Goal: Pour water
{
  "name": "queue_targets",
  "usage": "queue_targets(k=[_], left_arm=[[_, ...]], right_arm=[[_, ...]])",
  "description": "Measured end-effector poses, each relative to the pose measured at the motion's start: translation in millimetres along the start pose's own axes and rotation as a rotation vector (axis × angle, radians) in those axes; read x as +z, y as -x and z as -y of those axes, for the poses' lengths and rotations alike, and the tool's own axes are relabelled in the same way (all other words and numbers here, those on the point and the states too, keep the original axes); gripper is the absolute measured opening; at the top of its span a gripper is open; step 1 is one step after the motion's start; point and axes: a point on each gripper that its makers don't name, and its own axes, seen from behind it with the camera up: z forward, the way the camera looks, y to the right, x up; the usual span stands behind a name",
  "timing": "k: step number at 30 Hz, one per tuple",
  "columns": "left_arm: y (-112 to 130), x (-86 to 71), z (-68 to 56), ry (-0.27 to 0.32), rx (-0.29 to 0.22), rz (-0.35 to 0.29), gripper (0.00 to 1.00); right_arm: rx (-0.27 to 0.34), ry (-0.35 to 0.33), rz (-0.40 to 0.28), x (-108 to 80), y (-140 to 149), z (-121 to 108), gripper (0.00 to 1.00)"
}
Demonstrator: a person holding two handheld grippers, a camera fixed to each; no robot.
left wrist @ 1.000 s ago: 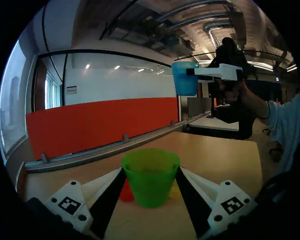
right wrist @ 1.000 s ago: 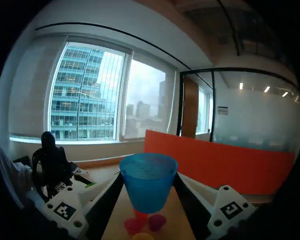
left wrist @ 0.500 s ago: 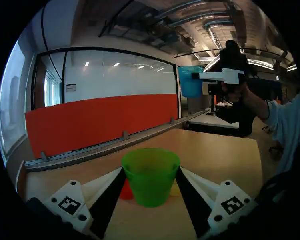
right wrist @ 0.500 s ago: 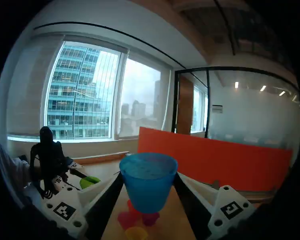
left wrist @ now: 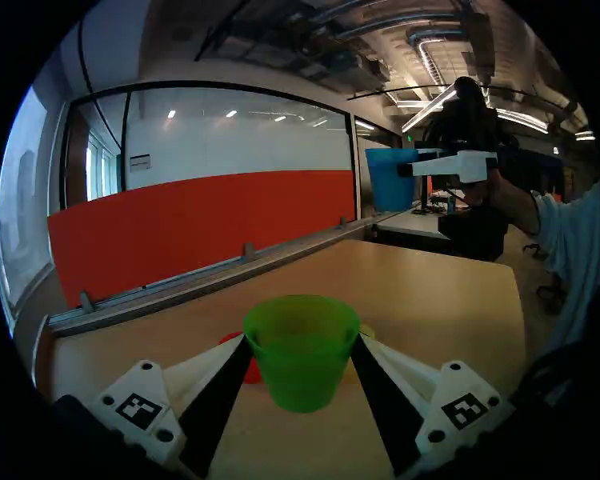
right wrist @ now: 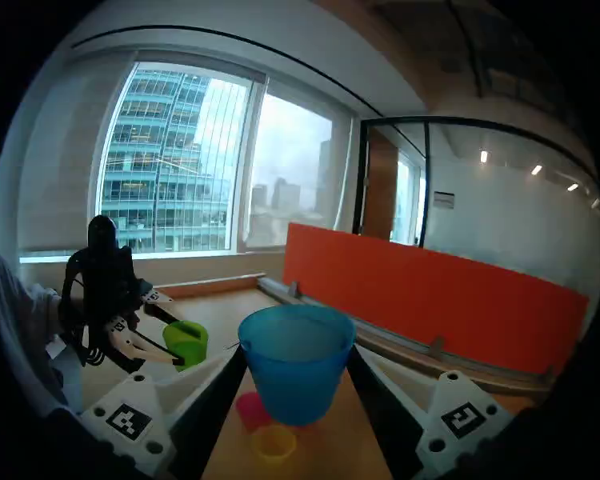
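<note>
Left gripper view has the left gripper (left wrist: 301, 350) clamped on the green cup (left wrist: 302, 352), one finger pressed against each side, cup upright with its mouth open to the ceiling. Hard to say whether its base sits on the table (left wrist: 436, 296) or hangs just above it. A red cup (left wrist: 250, 370) peeks out from behind it on the left.

Same view, up and to the right and clearly farther off: the right gripper (left wrist: 416, 168), held by a hand (left wrist: 500, 196), is gripping the blue cup (left wrist: 390, 178). That one is upright too, and it sits a good bit higher than the green one, with open air between the two.

Right gripper view tells the same story from the other end. The blue cup is squeezed between its own two fingers front and centre, and the green cup shows off to the left and lower down, near but not touching. Whether there's water in the blue cup, and how much, can't be made out.

So the whole thing probably turns on that sideways gap. The blue cup is the pourer, and the green one lies to its left and below. The rim would need to come over the green mouth first, and only then tip toward that side. Tilt where it is now and the water most likely lands on the table, near the pink cup (right wrist: 252, 410) and the yellow cup (right wrist: 273, 442).
</note>
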Motion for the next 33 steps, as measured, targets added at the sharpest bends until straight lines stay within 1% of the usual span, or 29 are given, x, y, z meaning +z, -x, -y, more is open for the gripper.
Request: queue_targets(k=[6, 12, 23, 33], left_arm=[[15.9, 3.3, 1.4, 0.0, -0.006, 0.04, 0.85], [32.5, 6.9, -0.1, 0.006, -0.006, 0.08, 0.85], [59.0, 7.5, -2.1, 0.015, -0.014, 0.143, 0.85], [91.8, 9.5, -5.9, 0.036, -0.005, 0.237, 0.85]], right_arm=[[0.014, -0.021, 0.055, 2.2, 27.1, 3.2, 0.9], [0.007, -0.035, 0.114, 4.1, 56.4, 3.7, 0.9], [0.011, -0.048, 0.199, 4.3, 100.5, 2.9, 0.9], [0.012, -0.061, 0.274, 4.8, 141.1, 6.0, 0.9]])
